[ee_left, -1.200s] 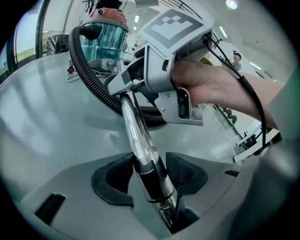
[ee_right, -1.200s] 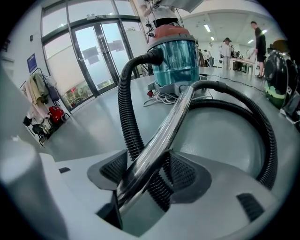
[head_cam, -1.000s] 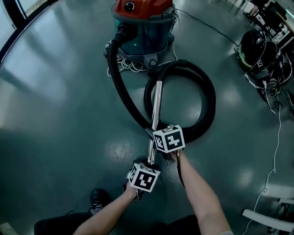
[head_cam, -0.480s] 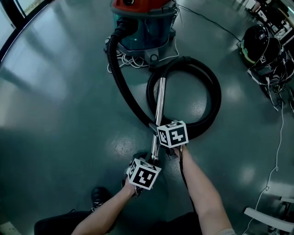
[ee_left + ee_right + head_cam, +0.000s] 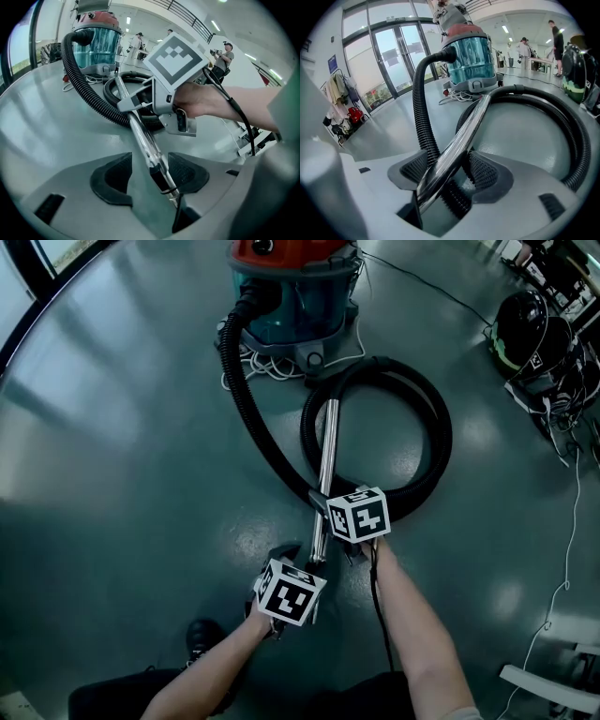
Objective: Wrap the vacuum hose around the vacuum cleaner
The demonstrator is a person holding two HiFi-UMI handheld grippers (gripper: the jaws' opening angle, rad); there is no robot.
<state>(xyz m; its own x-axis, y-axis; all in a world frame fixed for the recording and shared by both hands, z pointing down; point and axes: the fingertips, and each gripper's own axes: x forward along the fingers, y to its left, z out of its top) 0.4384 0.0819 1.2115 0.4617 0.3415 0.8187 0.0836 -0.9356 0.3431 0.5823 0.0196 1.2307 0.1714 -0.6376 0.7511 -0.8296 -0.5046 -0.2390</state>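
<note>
The right claw (image 5: 450,174) grips the shiny tube (image 5: 323,456), holding this end up off the floor (image 5: 122,474). The left claw (image 5: 150,176) has just been opening, and the tube's end sits loose inside it. The hose (image 5: 433,427) lies looped on the floor by the vacuum (image 5: 295,287), not wrapped yet.

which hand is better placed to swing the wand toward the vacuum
Right: the right gripper clamps the metal wand; the jaws of the left gripper have just been opening, loose around the wand's end.
</note>
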